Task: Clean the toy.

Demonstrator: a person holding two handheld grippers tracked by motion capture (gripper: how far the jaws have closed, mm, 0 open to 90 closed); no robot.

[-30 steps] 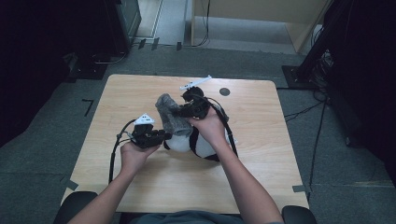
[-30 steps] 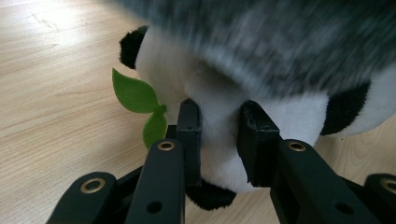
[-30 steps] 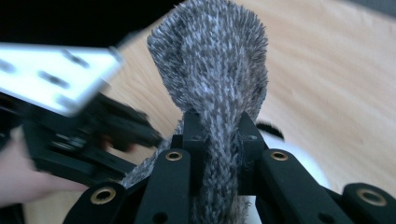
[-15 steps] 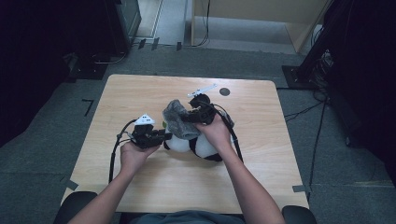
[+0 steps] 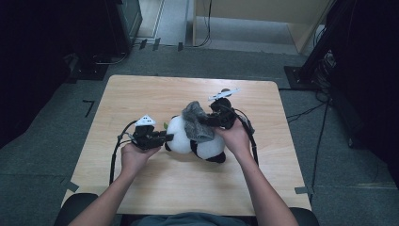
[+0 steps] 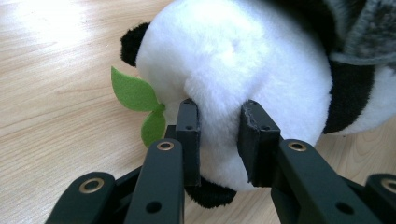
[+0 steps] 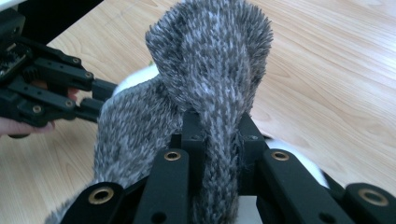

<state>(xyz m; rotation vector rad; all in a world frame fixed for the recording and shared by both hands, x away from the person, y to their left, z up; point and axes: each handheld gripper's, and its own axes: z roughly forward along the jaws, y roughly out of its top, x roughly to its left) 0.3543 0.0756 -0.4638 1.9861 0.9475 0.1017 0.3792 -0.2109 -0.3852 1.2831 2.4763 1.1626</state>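
High view: left gripper [image 5: 164,138] at head of black-and-white plush panda toy [image 5: 181,136] on light wooden table [image 5: 141,94]; right gripper [image 5: 204,119] above panda body, holding grey knitted fuzzy cloth [image 5: 196,123].

Left gripper view: jaws pinched on white plush of panda [image 6: 243,70]; green felt leaf [image 6: 135,95] just left of jaws.

Right gripper view: jaws clamped on fold of cloth [image 7: 215,74].

Risk: strong pull on cloth may slip plush out of shallow left pinch.

Left forearm: entered from 6 o'clock and ran toward 12 o'clock.
Left hand [image 5: 133,156]: wrapped the handle, knuckles up.
Left gripper [image 5: 165,138]: pointed toward 3 o'clock; jaws pinched a fold of white plush.
Right forearm: rose from 5 o'clock toward 11 o'clock.
Right hand [image 5: 234,138]: gripped the handle.
Right gripper [image 5: 203,120]: pointed toward 9 o'clock, raised; jaws clamped grey knit.
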